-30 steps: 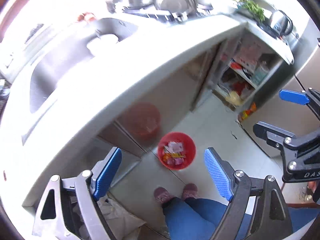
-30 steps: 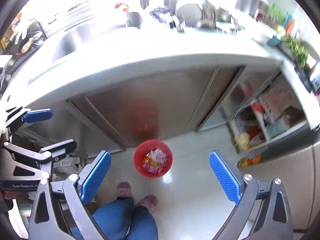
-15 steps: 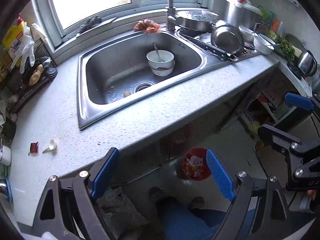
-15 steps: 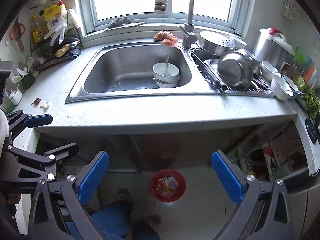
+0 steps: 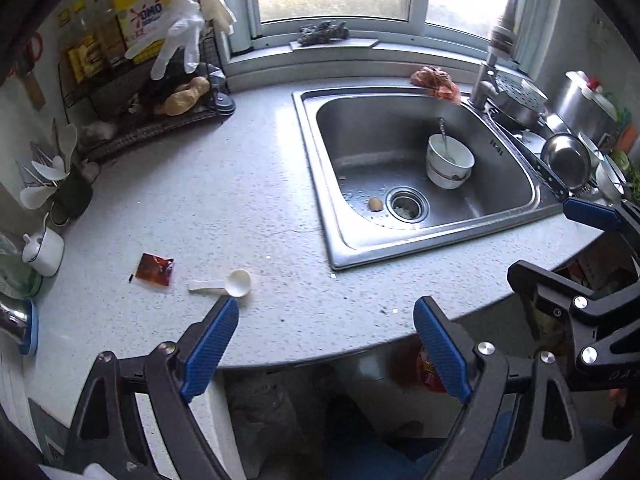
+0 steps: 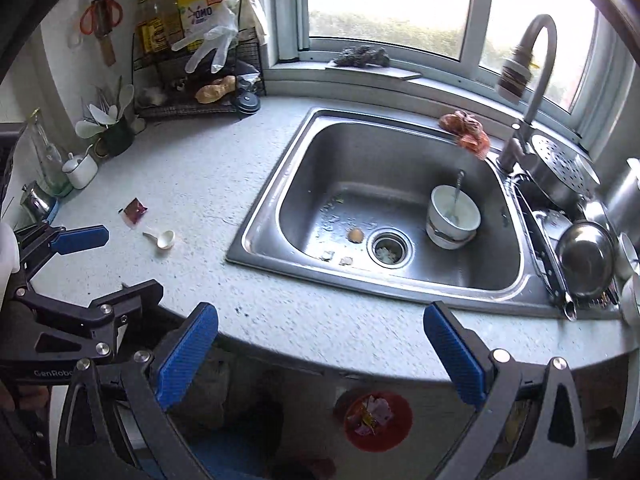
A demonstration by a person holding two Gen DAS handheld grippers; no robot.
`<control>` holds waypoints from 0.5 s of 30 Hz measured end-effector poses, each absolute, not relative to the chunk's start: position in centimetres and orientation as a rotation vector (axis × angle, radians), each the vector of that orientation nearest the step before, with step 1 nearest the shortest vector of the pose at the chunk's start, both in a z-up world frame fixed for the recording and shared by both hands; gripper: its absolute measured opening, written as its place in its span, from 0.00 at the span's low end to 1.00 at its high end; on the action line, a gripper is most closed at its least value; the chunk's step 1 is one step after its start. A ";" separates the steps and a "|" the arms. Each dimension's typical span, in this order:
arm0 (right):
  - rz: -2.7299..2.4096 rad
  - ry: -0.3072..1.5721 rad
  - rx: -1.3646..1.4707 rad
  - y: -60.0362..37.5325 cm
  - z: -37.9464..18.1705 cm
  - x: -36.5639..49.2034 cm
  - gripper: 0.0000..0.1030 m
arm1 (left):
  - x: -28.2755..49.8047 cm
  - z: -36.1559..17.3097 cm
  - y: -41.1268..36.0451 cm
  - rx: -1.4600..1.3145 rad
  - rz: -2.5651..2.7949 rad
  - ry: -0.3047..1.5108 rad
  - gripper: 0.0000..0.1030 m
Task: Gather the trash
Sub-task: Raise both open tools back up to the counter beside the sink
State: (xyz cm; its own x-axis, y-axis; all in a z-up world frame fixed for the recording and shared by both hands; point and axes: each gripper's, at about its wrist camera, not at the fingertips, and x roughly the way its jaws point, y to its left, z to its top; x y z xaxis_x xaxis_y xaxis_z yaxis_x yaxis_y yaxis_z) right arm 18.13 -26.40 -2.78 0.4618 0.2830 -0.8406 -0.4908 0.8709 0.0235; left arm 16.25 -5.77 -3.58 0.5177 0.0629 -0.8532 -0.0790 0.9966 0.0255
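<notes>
A red sauce packet (image 5: 154, 269) and a white plastic scoop (image 5: 230, 282) lie on the grey counter left of the sink; both show in the right wrist view too, the packet (image 6: 134, 210) and the scoop (image 6: 162, 238). An eggshell (image 5: 375, 203) and food scraps lie in the sink by the drain. A red bin (image 6: 378, 420) with wrappers stands on the floor under the counter. My left gripper (image 5: 326, 344) is open and empty above the counter's front edge, just near the scoop. My right gripper (image 6: 320, 352) is open and empty over the counter edge.
The steel sink (image 6: 280, 196) holds stacked white bowls (image 6: 452, 216) with a spoon. An orange cloth (image 6: 464, 130) lies on the sink rim by the tap. A dish rack with pots (image 6: 580, 252) is at right. A wire rack (image 5: 160, 92), cups and utensils stand at left.
Both grippers have risen and tilted up from looking at the floor and bin to looking over the counter and sink. Both stay open and empty.
</notes>
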 end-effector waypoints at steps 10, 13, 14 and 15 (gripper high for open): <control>0.669 0.997 -0.360 -13.8 -3.8 23.1 1.00 | 17.6 -4.4 6.4 -0.135 0.261 1.044 0.86; 0.737 0.996 -0.399 -10.6 -4.4 23.5 1.00 | 17.2 -5.0 9.7 -0.168 0.314 1.066 0.86; 0.760 0.996 -0.415 -9.4 -4.7 23.5 1.00 | 17.0 -5.4 10.8 -0.185 0.330 1.077 0.86; 0.781 1.002 -0.430 -8.2 -5.0 23.5 1.00 | 16.8 -5.8 11.9 -0.199 0.345 1.086 0.86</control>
